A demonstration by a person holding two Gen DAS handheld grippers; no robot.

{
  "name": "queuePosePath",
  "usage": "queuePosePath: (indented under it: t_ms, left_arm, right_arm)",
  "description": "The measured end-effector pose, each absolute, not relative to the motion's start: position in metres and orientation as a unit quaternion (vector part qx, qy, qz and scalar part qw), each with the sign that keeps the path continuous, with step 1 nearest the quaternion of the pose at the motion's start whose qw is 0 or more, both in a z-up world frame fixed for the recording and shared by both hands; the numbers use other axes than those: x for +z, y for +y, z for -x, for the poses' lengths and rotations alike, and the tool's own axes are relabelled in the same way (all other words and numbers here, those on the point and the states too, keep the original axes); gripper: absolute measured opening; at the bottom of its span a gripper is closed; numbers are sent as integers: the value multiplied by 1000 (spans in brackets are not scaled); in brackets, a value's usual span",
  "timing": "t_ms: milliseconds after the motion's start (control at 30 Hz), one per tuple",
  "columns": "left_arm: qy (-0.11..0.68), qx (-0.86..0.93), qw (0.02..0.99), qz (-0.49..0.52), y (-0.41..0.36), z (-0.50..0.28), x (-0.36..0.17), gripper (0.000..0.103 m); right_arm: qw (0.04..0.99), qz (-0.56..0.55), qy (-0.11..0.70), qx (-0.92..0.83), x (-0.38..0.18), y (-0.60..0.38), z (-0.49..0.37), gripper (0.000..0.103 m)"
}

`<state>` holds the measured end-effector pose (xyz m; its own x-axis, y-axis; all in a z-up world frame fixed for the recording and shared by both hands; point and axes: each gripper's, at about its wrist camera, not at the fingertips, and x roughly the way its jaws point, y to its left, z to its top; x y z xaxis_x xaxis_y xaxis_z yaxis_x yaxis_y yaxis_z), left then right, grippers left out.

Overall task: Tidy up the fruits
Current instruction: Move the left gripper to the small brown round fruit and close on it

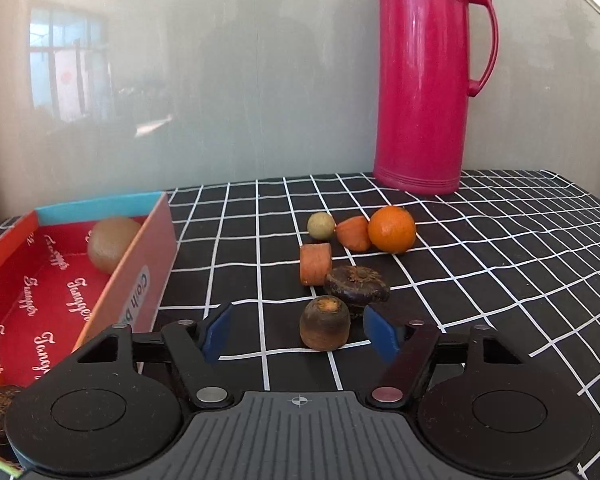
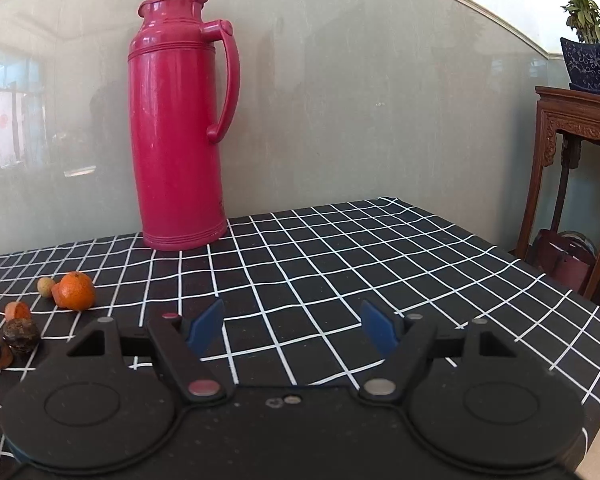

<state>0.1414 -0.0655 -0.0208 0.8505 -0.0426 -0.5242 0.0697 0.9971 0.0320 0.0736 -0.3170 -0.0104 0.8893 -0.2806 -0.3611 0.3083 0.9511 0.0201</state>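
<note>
A: Where do the fruits lie on the black tablecloth with the white grid?

B: Most sit in a loose cluster near the middle. Nearest the left gripper is a dark brown stub with an orange cut top, standing between the blue pads but touching neither. The jaws are partly open and hold nothing.

A: And behind it?

B: Just behind, touching or nearly so, is a dark wrinkled round fruit. To its far left lies an orange cylindrical chunk. Farther back are a small pale green ball, an orange wedge-shaped piece and a round orange mandarin, side by side, the wedge touching the mandarin.

A: Anything already sorted?

B: The red cardboard box with a blue far wall stands on the left. A brown fuzzy kiwi rests in its far right corner. At its near left edge an orange fruit and a dark one are partly visible.

A: The right gripper?

B: It hangs over bare cloth, jaws partly open, empty, well right of the cluster. A tall pink plastic thermos flask with a handle stands at the far edge by the wall.
</note>
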Motion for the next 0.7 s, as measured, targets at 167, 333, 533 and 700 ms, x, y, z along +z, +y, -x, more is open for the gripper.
queuePosePath:
  t_ms: [167,333,533,700]
  left_arm:
    - [305,-36,951,-26,-70,-158,-27,65]
    - [312,-38,949,-34,-75,-165,-30,61]
    - [301,-39,952,-44,-80,-162,-27,30]
    - [290,-42,955,-42,-74,-154,-22,30]
  right_arm:
    - [968,-41,187,-159,-14,-325,-81,76]
    - [967,-41,191,-161,-16,-328,-86,76]
    - [966,-49,195,-166,-17,-330,-91,76]
    - [963,-51,202,-170,-18,-329,-92,76]
